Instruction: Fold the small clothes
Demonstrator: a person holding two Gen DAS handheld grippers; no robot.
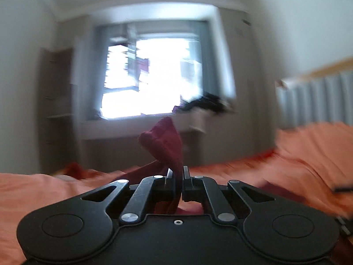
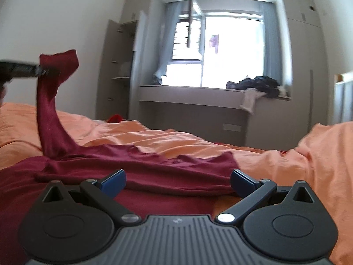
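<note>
Left fingers (image 1: 176,172): pressed together, pinching a strip of the garment (image 2: 136,165).
Right fingers (image 2: 177,180): spread wide, blue pads, nothing between them, low over the garment's near edge.
Garment: dark red, soft, wrinkled; mostly flat on the bed (image 2: 320,154), one strip drawn upright at left.
Bed: orange, rumpled sheet.
Window ledge (image 2: 192,91): heap of dark clothes (image 2: 258,85).

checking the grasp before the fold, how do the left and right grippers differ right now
The left gripper is shut on a corner of the maroon garment, lifting it off the orange bedding. The right gripper stands wide open, holding nothing, low over the garment. Both point toward the window.
</note>
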